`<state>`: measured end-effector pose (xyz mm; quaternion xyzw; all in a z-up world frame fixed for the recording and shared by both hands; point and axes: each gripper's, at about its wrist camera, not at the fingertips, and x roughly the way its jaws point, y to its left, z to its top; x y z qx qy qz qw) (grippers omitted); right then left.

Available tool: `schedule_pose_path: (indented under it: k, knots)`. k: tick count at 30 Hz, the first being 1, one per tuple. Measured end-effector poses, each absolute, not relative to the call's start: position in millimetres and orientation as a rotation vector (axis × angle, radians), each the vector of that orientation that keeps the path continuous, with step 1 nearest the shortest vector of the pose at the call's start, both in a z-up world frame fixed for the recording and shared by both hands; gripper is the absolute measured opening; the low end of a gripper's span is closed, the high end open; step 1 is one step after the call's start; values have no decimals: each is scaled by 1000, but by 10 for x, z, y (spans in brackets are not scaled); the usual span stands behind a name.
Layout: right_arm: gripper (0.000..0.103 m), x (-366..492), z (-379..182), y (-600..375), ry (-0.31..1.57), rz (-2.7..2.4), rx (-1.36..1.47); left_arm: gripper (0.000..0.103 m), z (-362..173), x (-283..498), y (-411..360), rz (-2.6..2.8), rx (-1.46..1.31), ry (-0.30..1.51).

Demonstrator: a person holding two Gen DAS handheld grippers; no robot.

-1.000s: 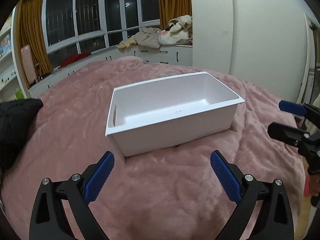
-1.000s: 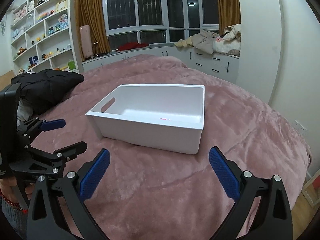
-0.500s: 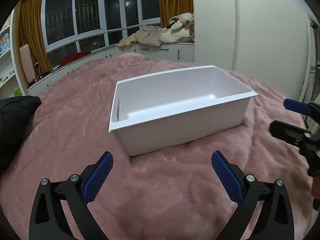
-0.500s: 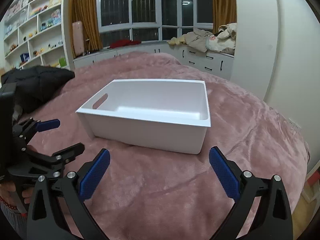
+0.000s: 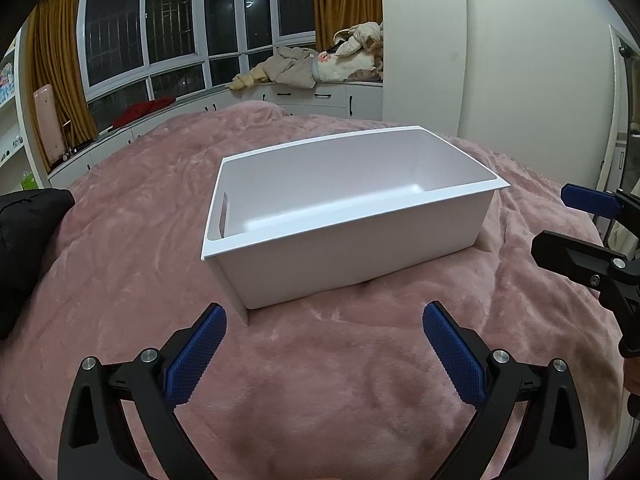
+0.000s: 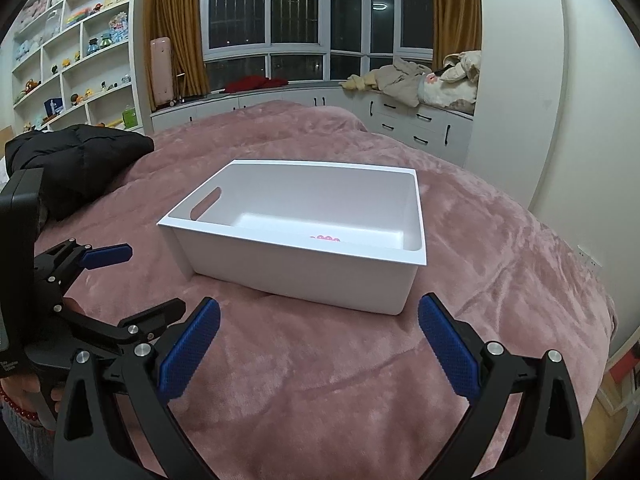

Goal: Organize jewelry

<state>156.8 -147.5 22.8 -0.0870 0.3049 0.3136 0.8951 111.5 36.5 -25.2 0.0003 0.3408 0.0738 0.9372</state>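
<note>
A white plastic bin (image 5: 352, 248) sits on a pink blanket. A small cluster of pink beads (image 6: 325, 238) lies inside it, by the near wall; the left wrist view hides them behind that wall. My left gripper (image 5: 324, 320) is open and empty, just short of the bin's near left corner. My right gripper (image 6: 319, 308) is also open and empty, in front of the bin's long side. Each gripper shows in the other's view: the right gripper (image 5: 554, 218) at the right edge, the left gripper (image 6: 154, 278) at the left with a hand behind it.
The pink blanket (image 6: 360, 380) covers the whole bed. A black puffy jacket (image 6: 80, 152) lies at the bed's left side. Cabinets with heaped clothes (image 6: 420, 80) stand under the windows, shelves (image 6: 72, 60) on the left, a white wall (image 5: 520, 60) on the right.
Both grippers shifted slightly towards the bin and stayed open. The beads left the left view a second ago. In the right view they were hidden half a second ago and show again now.
</note>
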Motion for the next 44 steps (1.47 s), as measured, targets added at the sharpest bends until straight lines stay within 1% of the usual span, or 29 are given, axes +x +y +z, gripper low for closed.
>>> schedule_pose_path:
  k: [44]
  knots:
    - [98, 1613, -73, -1340, 697, 691, -211, 99, -346, 1189, 470, 128, -29, 717]
